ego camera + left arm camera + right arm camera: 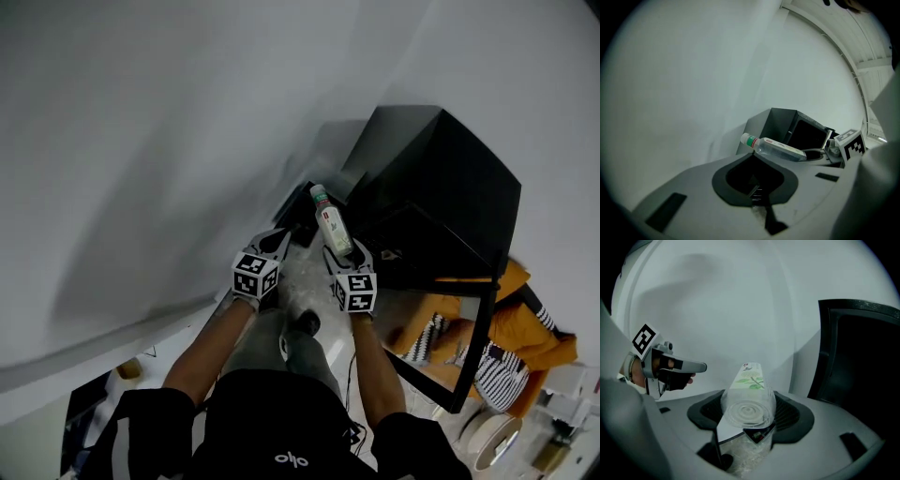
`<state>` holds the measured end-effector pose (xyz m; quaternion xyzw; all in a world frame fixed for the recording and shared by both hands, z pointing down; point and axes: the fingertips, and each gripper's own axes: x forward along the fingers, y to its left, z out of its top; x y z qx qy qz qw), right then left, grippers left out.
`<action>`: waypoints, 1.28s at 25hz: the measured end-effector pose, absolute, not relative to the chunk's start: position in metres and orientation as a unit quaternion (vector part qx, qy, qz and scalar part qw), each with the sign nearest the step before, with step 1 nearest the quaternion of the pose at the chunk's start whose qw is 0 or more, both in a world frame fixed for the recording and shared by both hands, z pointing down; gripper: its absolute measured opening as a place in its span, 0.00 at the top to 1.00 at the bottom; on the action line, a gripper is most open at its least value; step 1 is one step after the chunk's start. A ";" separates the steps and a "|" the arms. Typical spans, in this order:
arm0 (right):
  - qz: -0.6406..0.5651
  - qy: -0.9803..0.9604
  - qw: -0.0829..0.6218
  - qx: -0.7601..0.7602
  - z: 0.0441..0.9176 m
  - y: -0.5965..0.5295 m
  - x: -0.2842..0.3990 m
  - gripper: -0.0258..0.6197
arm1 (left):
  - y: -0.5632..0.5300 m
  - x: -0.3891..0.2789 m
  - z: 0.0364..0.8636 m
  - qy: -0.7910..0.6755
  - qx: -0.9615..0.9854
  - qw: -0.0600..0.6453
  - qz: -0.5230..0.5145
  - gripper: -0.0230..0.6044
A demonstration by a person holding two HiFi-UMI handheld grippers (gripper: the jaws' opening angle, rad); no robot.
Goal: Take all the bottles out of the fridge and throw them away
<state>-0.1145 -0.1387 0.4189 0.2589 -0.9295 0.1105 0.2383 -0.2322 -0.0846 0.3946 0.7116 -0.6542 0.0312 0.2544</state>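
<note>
A clear plastic bottle (331,225) with a white cap, a green neck band and a leaf label sticks out forward from my right gripper (343,261), which is shut on its lower end. The right gripper view looks at the bottle's (749,399) round base, clamped between the pads. Beside it on the left, my left gripper (278,242) looks shut with nothing in it; its own view shows the bottle (778,149) lying across just ahead. The black fridge (441,178) stands to the right with its door (469,347) swung open. Its inside is dark.
A white wall (169,141) fills the left and front. A dark object (298,208) sits low against it ahead of the grippers. Orange and striped fabric (520,333) lies behind the fridge door. A roll of tape (492,436) lies at the lower right.
</note>
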 end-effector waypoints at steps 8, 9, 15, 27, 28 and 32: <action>0.118 -0.922 0.259 0.262 0.503 -0.173 -0.150 0.48 | -0.111 -0.255 0.467 -0.640 0.719 0.271 0.031 0.96; 0.122 -0.920 0.263 0.263 0.519 -0.175 -0.152 0.48 | -0.113 -0.254 0.480 -0.636 0.721 0.274 0.034 0.96; 0.150 -0.908 0.282 0.270 0.626 -0.190 -0.157 0.48 | -0.129 -0.249 0.563 -0.617 0.733 0.280 0.052 0.96; 0.213 -0.874 0.345 0.267 0.797 -0.192 -0.158 0.48 | -0.141 -0.262 0.682 -0.608 0.725 0.313 0.082 0.96; 0.215 -0.873 0.348 0.265 0.803 -0.193 -0.160 0.48 | -0.142 -0.263 0.685 -0.608 0.725 0.314 0.083 0.96; 0.236 -0.866 0.354 0.261 0.823 -0.201 -0.172 0.48 | -0.153 -0.269 0.698 -0.605 0.725 0.317 0.089 0.96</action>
